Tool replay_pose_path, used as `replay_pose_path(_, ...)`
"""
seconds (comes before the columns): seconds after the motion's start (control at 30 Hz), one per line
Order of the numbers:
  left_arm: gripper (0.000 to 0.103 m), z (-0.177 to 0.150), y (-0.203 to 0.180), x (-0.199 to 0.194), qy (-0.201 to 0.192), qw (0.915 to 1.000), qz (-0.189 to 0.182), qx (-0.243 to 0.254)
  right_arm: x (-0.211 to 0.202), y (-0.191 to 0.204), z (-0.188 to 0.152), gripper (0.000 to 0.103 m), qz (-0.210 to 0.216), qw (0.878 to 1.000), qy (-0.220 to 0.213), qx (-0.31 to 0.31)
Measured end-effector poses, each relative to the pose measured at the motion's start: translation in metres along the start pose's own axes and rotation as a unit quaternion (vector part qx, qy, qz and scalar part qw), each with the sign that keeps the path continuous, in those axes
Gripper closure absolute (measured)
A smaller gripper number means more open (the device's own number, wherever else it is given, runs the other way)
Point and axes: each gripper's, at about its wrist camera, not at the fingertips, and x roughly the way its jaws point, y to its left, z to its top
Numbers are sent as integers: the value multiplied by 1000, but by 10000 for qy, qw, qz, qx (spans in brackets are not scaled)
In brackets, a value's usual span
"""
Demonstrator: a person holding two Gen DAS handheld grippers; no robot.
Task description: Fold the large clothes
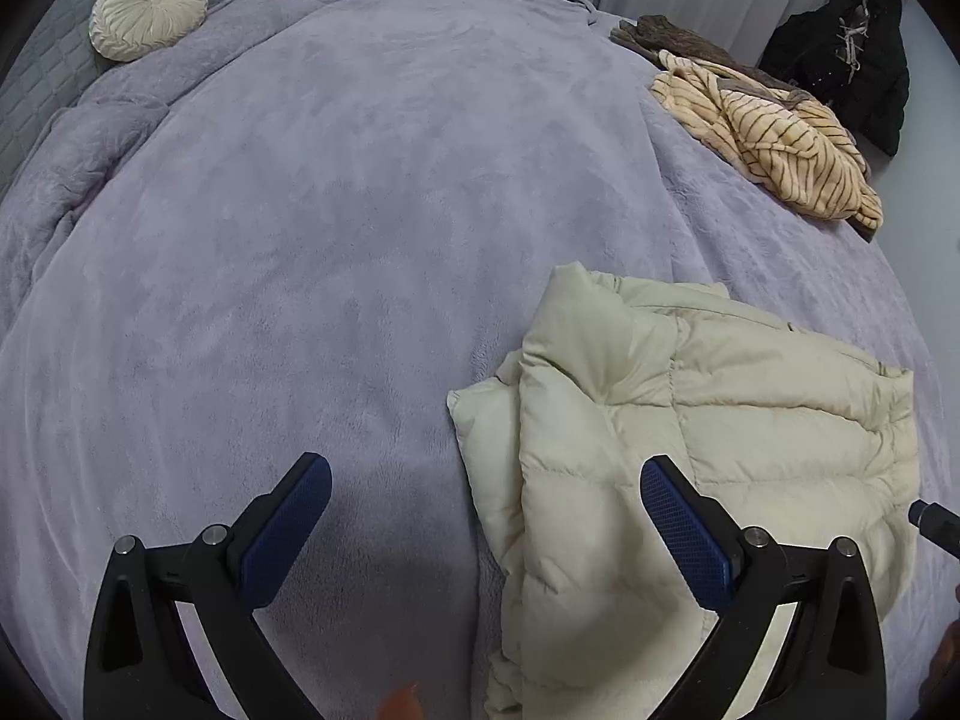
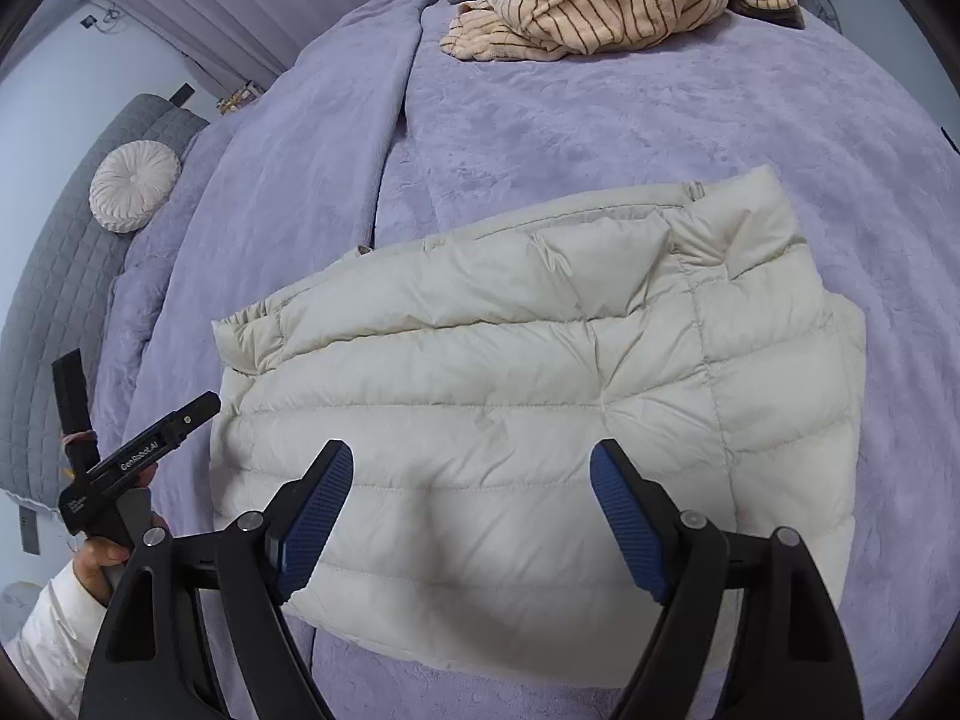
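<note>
Left gripper (image 1: 486, 483), from its own camera, hangs wide open and empty above the bed (image 1: 336, 210), the folded cream puffer jacket (image 1: 690, 420) near the bed's near edge; right gripper (image 2: 472, 468), seen from its wrist, gapes empty over the same jacket; puffy filling may spring the fold open unpressed.

The puffer jacket (image 2: 540, 372) is cream-white with horizontal quilted channels. The bed cover (image 1: 360, 210) is plain lavender. The crumpled garment (image 2: 600, 0) is peach with thin dark stripes. The round pillow (image 1: 149, 7) is off-white, pleated. The headboard (image 2: 54, 300) is grey, quilted in squares.
</note>
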Motion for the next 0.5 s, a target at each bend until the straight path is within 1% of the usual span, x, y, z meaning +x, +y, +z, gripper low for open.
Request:
replay_pose_path(0.07, 0, -5, 4, -3, 107, 9998, -156, -9, 1, 5, -4, 8, -49, 10000, 56, -19)
replay_pose_path(0.13, 0, -12, 11, -5, 266, 9990, -355, -86, 3, 11, -11, 7, -103, 9998, 132, -51)
replay_pose_path(0.2, 0, -20, 22, -3, 427, 9974, -471, -330, 5, 19, -18, 7, -166, 9995, 228, -159)
replay_pose_path(0.27, 0, -26, 37, -1, 537, 9944, -694, -592, 7, 28, -23, 7, -216, 9990, 324, -233)
replay_pose_path(0.3, 0, -28, 43, 2, 577, 9933, -741, -680, 8, 32, -25, 7, -206, 9988, 355, -270)
replay_pose_path(0.33, 0, -31, 47, 4, 611, 9922, -809, -726, 8, 36, -26, 7, -217, 9986, 370, -319)
replay_pose_path(0.37, 0, -33, 50, 7, 659, 9904, -960, -744, 9, 40, -27, 8, -230, 9984, 363, -368)
replay_pose_path(0.4, 0, -34, 51, 10, 701, 9876, -1165, -782, 9, 44, -27, 12, -216, 9984, 336, -410)
replay_pose_path(0.43, 0, -35, 51, 13, 742, 9838, -1409, -824, 9, 47, -27, 19, -181, 9984, 308, -442)
replay_pose_path(0.47, 0, -35, 50, 16, 781, 9797, -1629, -865, 11, 49, -27, 42, -172, 9983, 305, -461)
replay_pose_path(0.5, 0, -35, 50, 21, 817, 9762, -1797, -903, 14, 50, -26, 72, -207, 9981, 348, -462)
